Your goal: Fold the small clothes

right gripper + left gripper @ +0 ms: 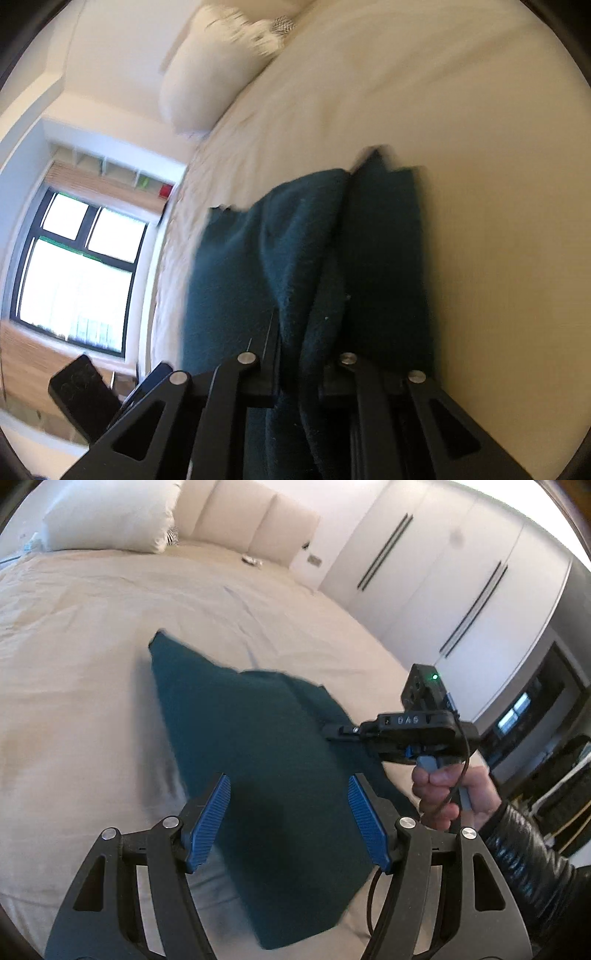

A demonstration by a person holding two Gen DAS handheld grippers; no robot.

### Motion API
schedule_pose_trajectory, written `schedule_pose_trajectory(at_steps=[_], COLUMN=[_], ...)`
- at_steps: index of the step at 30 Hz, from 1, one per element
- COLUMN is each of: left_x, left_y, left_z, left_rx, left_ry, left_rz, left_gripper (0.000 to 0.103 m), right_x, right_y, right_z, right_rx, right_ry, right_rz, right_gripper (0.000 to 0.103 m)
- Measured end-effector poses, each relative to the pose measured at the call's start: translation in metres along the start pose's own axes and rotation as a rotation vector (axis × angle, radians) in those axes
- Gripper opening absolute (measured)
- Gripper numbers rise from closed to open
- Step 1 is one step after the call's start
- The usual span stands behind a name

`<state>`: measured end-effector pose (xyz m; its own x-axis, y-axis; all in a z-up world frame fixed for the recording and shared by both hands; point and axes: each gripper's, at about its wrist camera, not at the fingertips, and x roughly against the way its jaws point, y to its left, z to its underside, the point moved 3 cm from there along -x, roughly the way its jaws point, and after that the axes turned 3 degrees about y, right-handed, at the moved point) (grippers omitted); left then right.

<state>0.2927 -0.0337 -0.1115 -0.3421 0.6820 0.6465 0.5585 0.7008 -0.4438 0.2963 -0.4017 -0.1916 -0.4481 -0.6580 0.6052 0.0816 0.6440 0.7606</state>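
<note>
Left wrist view: the left gripper (289,821) stands spread and empty above the near end of the teal cloth (251,760) lying on the bed (92,627). At three o'clock, the right gripper (330,732), in a hand (448,794), pinches the cloth's raised edge. Judgement: soft, light, limp fabric; it should drape, so hold at corners or hems.

A wide bed (110,635) covered in a cream sheet is filling the room, with a white pillow (110,520) lying against a padded headboard (251,520). White wardrobe doors (443,572) are standing alongside, and daylight is coming through a dark-framed window (77,273).
</note>
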Motion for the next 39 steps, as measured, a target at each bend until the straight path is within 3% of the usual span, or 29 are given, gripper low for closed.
schedule_pose_trajectory(at_steps=[2,6,10,14,23,26,30,34,37,39], left_x=[-0.014,-0.023,-0.035,-0.038,-0.037,-0.056,-0.071,-0.075,-0.078,-0.080], left_y=[-0.005,-0.007,-0.007,-0.008,-0.035,-0.028,-0.021,-0.017,-0.014,-0.016], left_z=[-0.003,-0.016,-0.006,-0.010,-0.011,-0.009,-0.003,-0.006,-0.006,-0.004], left_rx=[-0.019,-0.036,-0.042,-0.034,-0.136,-0.123,-0.130,-0.129,-0.119,-0.121], left_ry=[0.005,0.003,0.009,-0.002,-0.007,0.048,0.074,0.088,0.086,0.086], left_rz=[-0.029,-0.064,-0.085,-0.068,-0.060,-0.083,-0.096,-0.095,-0.094,-0.093], left_gripper=[0.069,0.073,0.073,0.073,0.073,0.073,0.073,0.073,0.073,0.073], right_x=[0.001,0.002,0.005,0.007,0.032,0.010,0.012,0.029,0.043,0.048], right_y=[-0.007,-0.003,0.000,0.004,0.003,-0.008,-0.019,-0.009,0.004,0.012], right_z=[0.002,0.001,0.003,0.005,0.001,0.008,0.010,0.017,0.030,0.044], right_rx=[-0.018,-0.033,-0.044,-0.016,0.004,0.008,-0.040,-0.029,0.004,0.054], right_ry=[0.006,0.004,0.004,-0.005,-0.051,0.028,0.000,-0.032,-0.052,-0.045], right_rz=[-0.042,-0.038,-0.037,0.016,0.056,0.029,-0.038,0.005,0.044,0.086], right_gripper=[0.013,0.016,0.027,0.015,0.014,0.014,0.013,0.023,0.040,0.042])
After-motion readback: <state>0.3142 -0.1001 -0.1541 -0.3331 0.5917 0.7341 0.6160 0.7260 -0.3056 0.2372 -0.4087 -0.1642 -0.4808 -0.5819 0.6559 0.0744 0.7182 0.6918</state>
